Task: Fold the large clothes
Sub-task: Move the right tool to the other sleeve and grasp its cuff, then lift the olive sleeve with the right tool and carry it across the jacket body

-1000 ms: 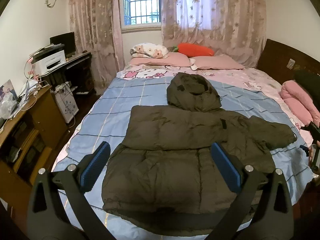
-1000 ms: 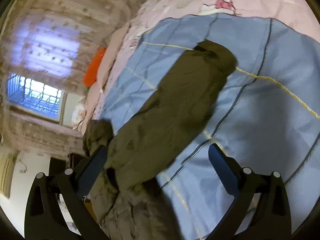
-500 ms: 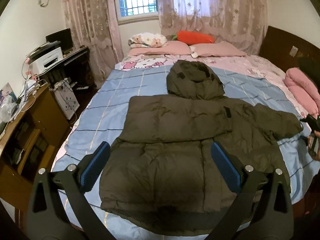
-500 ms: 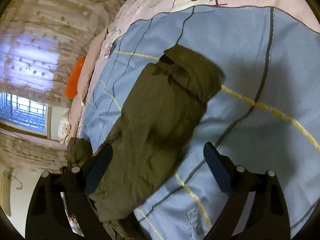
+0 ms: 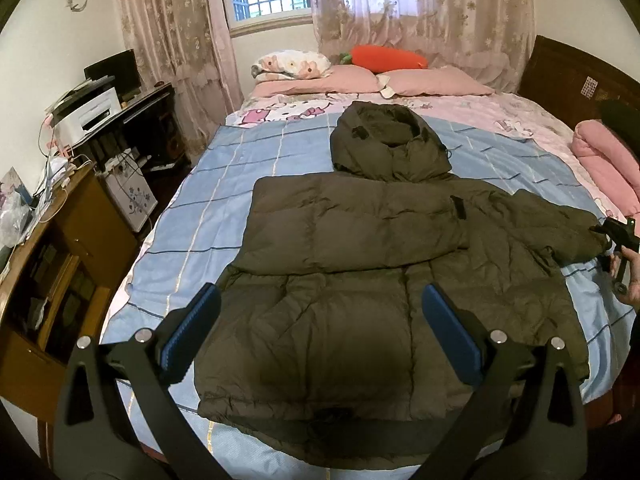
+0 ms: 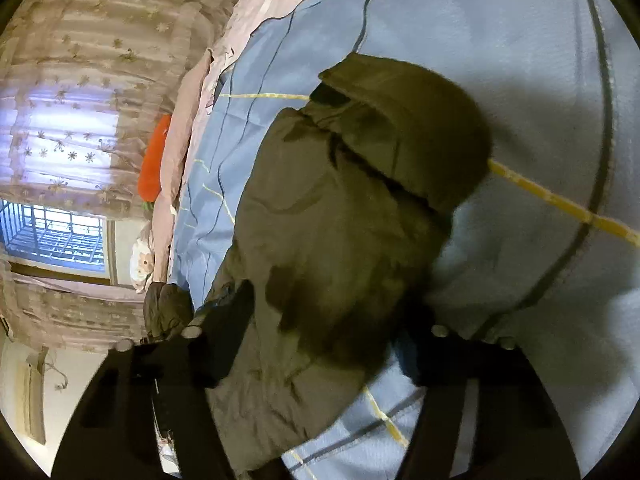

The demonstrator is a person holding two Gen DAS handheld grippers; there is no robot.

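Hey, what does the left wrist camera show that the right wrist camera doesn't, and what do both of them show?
Only the left wrist view shows the whole jacket spread out, one sleeve already folded across its chest, the desk with a printer, and the open left gripper above the hem.

Only the right wrist view shows the sleeve cuff close up, with the right gripper straddling that sleeve, its jaws just closing.

Both show the blue checked sheet, the orange pillow and the window.

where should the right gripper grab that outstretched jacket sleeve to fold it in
Grip the sleeve just behind its cuff, straddling its width from the bed's outer edge. It lies flat and puffy, its end free, already between the right gripper, whose jaws have just been closing.
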